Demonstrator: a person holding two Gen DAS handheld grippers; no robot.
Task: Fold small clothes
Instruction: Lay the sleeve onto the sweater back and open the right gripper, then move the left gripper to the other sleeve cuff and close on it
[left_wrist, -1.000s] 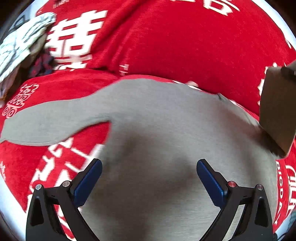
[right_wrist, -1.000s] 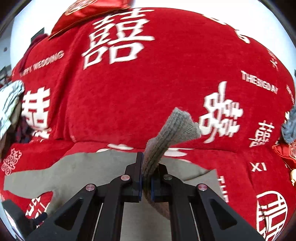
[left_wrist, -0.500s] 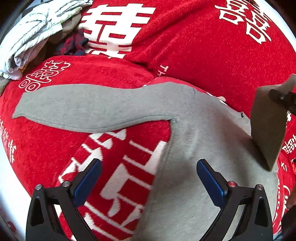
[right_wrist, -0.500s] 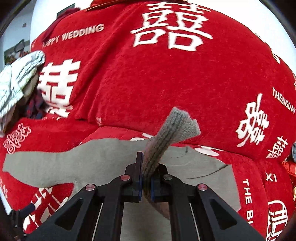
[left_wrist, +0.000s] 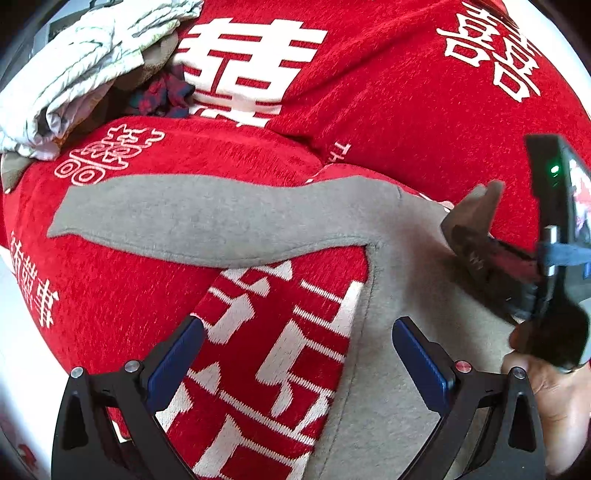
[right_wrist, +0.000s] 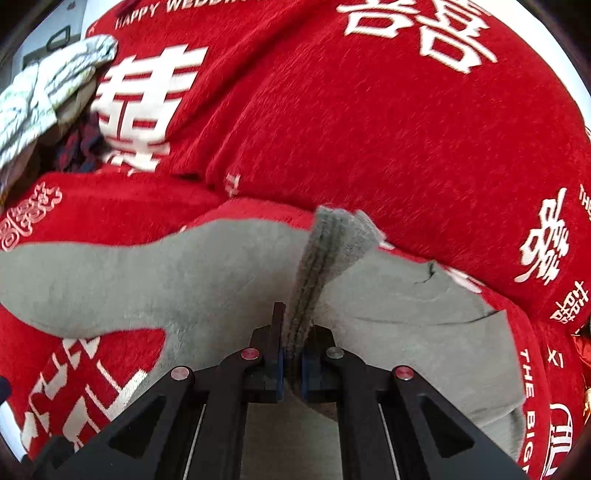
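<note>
The soft grey long-sleeved top (right_wrist: 229, 295) lies flat on the red fuzzy sofa cover with white letters and signs (right_wrist: 369, 129). Its body spreads over the seat in front of me. One long sleeve (left_wrist: 207, 218) stretches straight out to the left across the red cloth, and its end lies flat and far from my grippers.

The ribbed grey cuff of the other sleeve (right_wrist: 332, 240) sticks up above the top. My right gripper (right_wrist: 291, 365) has it. The two black jaws with blue pads are pinched almost all the way together, and the thick knit cloth is squeezed between them. The jaws are just starting to let go a tiny bit, but the cloth is between the pads and touches them. From my left camera I can see the right gripper (left_wrist: 476, 240) at the far right side, low over the top's body, with my right hand (left_wrist: 550, 391) behind it.

My left gripper (left_wrist: 295, 365) is wide open. Nothing is between its blue pads (left_wrist: 421, 362). It hangs over the side edge of the top, with red cloth under the left pad and grey cloth under the right one.

Far back on the left, a pile of white crinkly cloth and dark checked clothes (left_wrist: 85, 70) sits on the sofa, well apart from the grey top.
</note>
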